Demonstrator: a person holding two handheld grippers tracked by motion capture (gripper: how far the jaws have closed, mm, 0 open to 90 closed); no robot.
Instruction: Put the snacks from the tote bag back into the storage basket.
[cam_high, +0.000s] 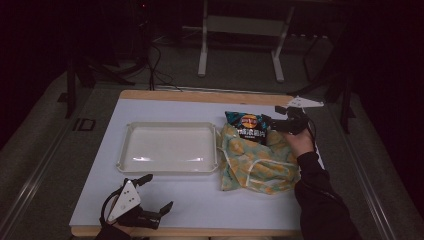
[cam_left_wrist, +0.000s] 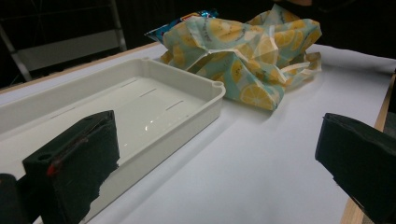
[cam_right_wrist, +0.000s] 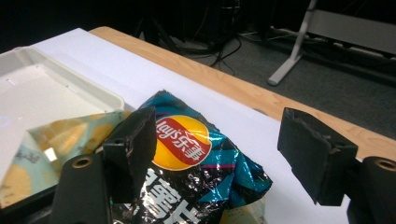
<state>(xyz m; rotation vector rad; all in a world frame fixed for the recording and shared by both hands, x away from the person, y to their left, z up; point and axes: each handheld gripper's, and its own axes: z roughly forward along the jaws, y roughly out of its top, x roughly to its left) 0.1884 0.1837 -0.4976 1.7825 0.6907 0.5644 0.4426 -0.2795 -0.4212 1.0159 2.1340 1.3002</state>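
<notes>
Your right gripper (cam_right_wrist: 217, 154) straddles the chip bag (cam_right_wrist: 196, 163), jaws wide, gripping nothing; it's light, crinkly, slippery: pinch its far sealed edge gently.

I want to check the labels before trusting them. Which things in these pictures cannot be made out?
- Chip bag: its lower part sits inside the lemon bag in the high view; the left jaw of the right gripper covers part of its print in the right gripper view.
- What else the lemon bag holds: hidden by its cloth.
- Left gripper: the hand holding it is cut off by the bottom edge of the high view.
- Room behind the table: too dark.
</notes>
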